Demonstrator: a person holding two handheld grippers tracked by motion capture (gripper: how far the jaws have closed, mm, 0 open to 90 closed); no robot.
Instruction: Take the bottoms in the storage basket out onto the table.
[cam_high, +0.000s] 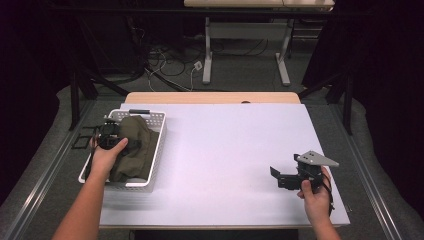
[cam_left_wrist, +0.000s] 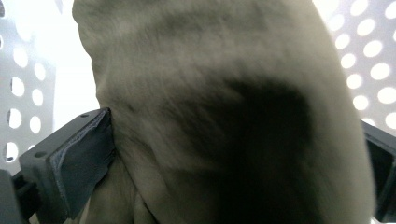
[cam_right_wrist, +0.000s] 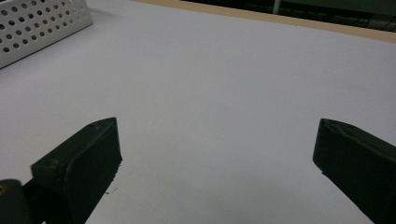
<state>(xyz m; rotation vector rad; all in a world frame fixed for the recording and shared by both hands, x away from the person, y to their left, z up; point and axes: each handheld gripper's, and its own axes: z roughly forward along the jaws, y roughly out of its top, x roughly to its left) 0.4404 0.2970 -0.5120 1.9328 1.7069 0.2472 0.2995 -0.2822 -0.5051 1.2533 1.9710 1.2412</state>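
This looks like a lab or recording studio rather than a home. A white-topped work table with a pale wooden edge (cam_high: 210, 97) stands on grey carpet, ringed by black curtains and black metal stand legs (cam_high: 75, 95). Loose black and white cables (cam_high: 170, 65) trail across the floor beneath a second height-adjustable white-legged desk (cam_high: 207, 50).

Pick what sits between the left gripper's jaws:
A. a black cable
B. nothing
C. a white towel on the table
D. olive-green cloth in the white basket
D: the left gripper has its jaws on either side of the olive-green cloth, inside the perforated white basket.
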